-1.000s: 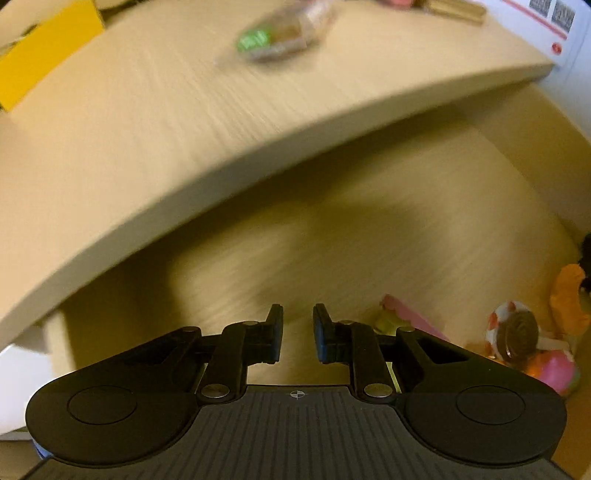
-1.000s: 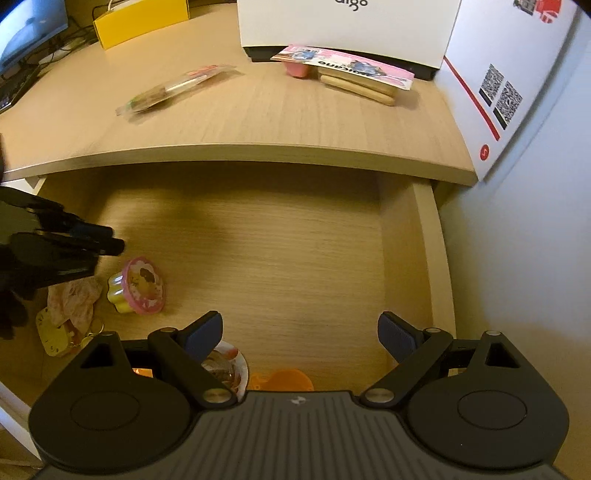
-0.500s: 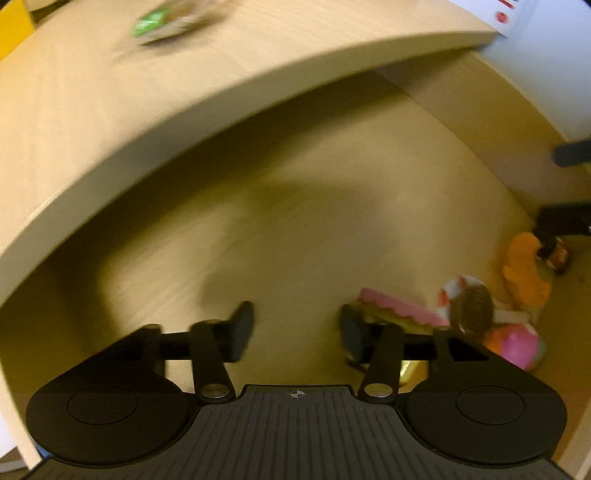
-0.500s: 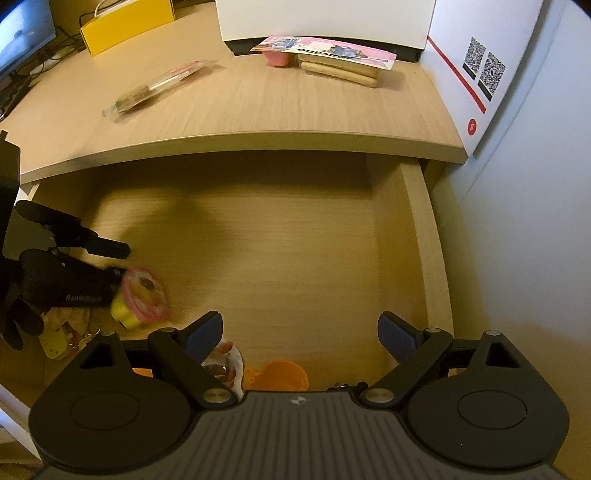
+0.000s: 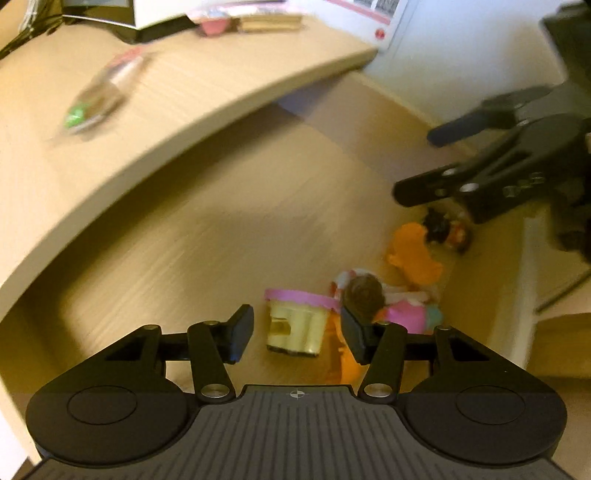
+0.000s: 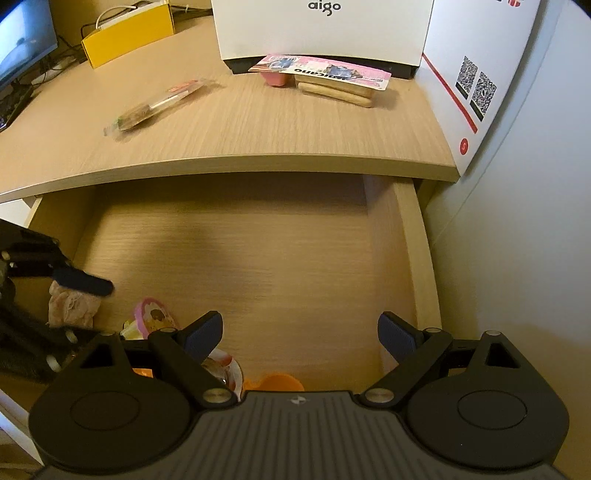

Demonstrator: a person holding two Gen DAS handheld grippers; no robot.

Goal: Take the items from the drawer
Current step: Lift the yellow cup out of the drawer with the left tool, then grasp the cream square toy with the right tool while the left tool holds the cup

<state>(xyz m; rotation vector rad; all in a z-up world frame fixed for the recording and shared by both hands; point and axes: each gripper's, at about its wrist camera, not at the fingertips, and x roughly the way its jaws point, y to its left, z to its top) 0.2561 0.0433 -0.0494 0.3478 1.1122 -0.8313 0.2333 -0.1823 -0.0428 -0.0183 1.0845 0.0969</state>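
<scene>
The drawer stands pulled out under the desk top. My left gripper is open above the drawer's near left corner. A yellow cup with a pink lid lies on its side below the gap, and neither pad touches it. Right of that cup lie a brown-swirl candy toy and an orange item. My right gripper hangs open over the drawer's bare floor, holding nothing. The right wrist view shows the cup and one of the left gripper's fingers.
A beige crumpled piece lies in the drawer's left corner. On the desk are a clear packet with a green end, a pink pack on wooden sticks, a white aigo box, a yellow box and a QR-code carton.
My left gripper went from nearly shut to wide open, rose and swung toward the toys, so the pink-lidded cup now shows between its fingers. The right gripper stayed put.
</scene>
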